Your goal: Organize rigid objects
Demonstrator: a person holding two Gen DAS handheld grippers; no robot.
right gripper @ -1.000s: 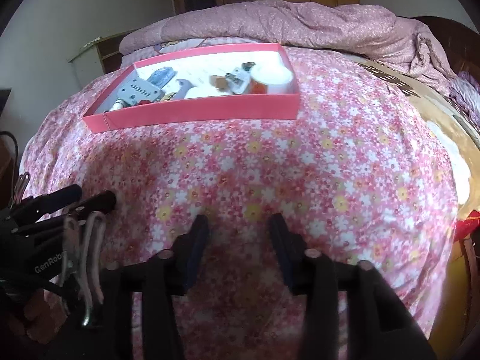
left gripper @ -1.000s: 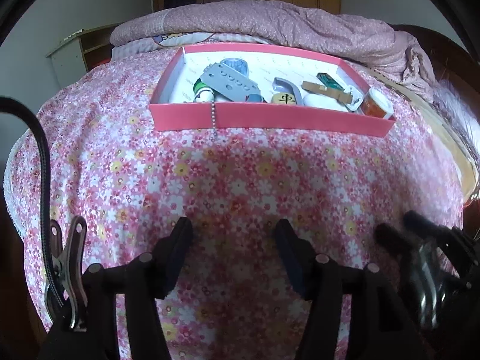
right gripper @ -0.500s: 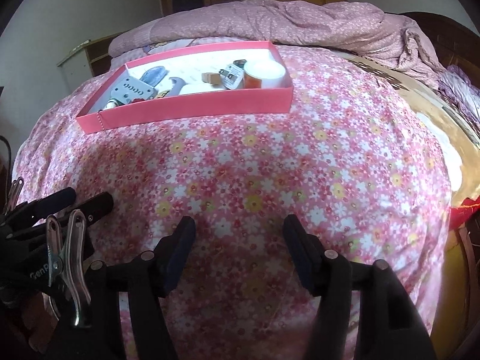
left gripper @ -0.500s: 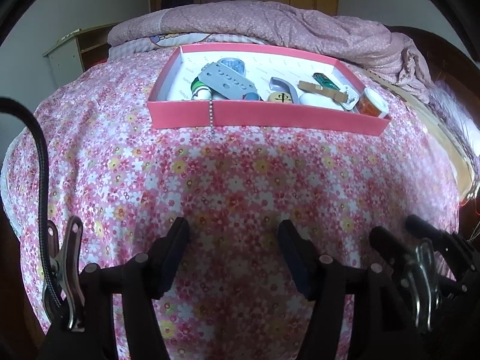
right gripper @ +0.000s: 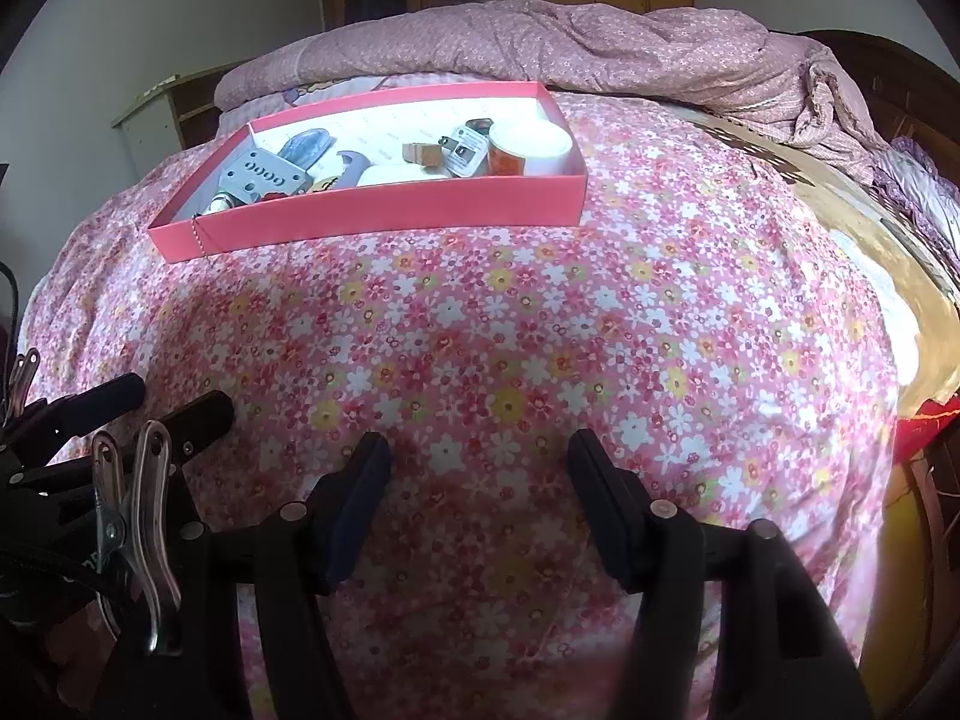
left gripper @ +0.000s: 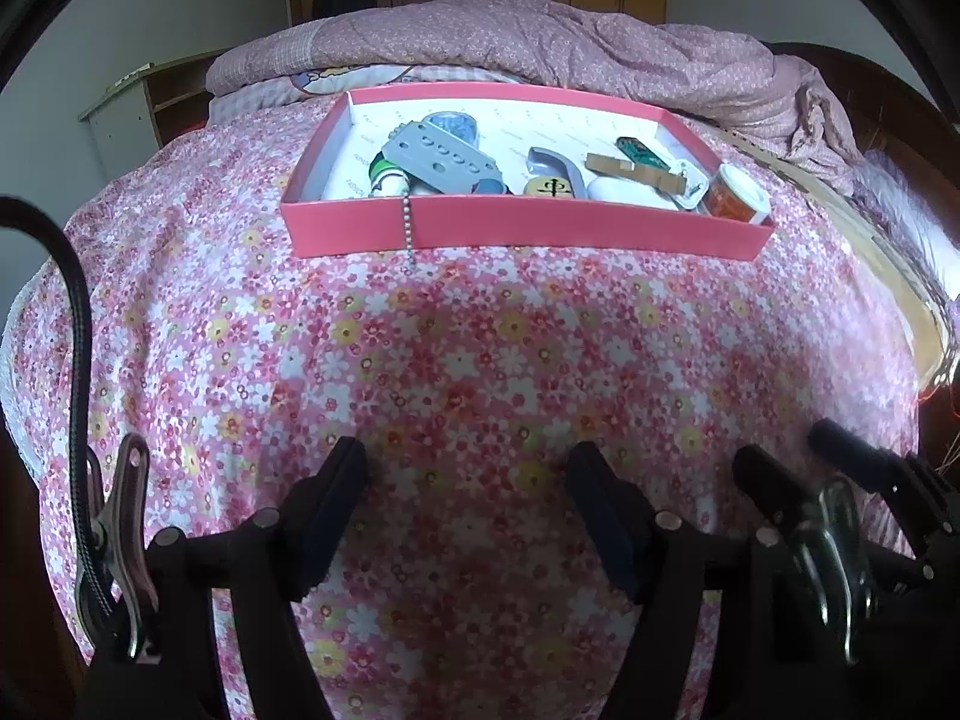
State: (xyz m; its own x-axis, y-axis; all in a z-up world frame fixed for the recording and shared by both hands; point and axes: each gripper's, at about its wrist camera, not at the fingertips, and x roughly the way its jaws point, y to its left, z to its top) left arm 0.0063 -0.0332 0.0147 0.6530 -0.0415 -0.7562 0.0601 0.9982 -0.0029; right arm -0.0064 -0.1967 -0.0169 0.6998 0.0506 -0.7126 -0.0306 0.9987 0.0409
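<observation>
A shallow pink box (left gripper: 528, 228) lies far ahead on the floral bed; it also shows in the right wrist view (right gripper: 384, 219). It holds several rigid items: a grey perforated plate (left gripper: 441, 157), a white-lidded orange jar (left gripper: 735, 195), a yellow round piece (left gripper: 549, 187) and a wooden strip (left gripper: 636, 171). A bead chain (left gripper: 409, 228) hangs over its front wall. My left gripper (left gripper: 468, 474) is open and empty near the bed's front. My right gripper (right gripper: 480, 468) is open and empty beside it.
A floral pink sheet (left gripper: 480, 360) covers the bed. A crumpled purple quilt (left gripper: 570, 54) lies behind the box. A white cabinet (left gripper: 126, 120) stands at the back left. The bed's wooden edge (right gripper: 900, 276) runs along the right.
Both grippers have drawn back and tilted slightly, so the box sits a little lower in view. The right gripper's jaws have opened wider. Nothing was picked up.
</observation>
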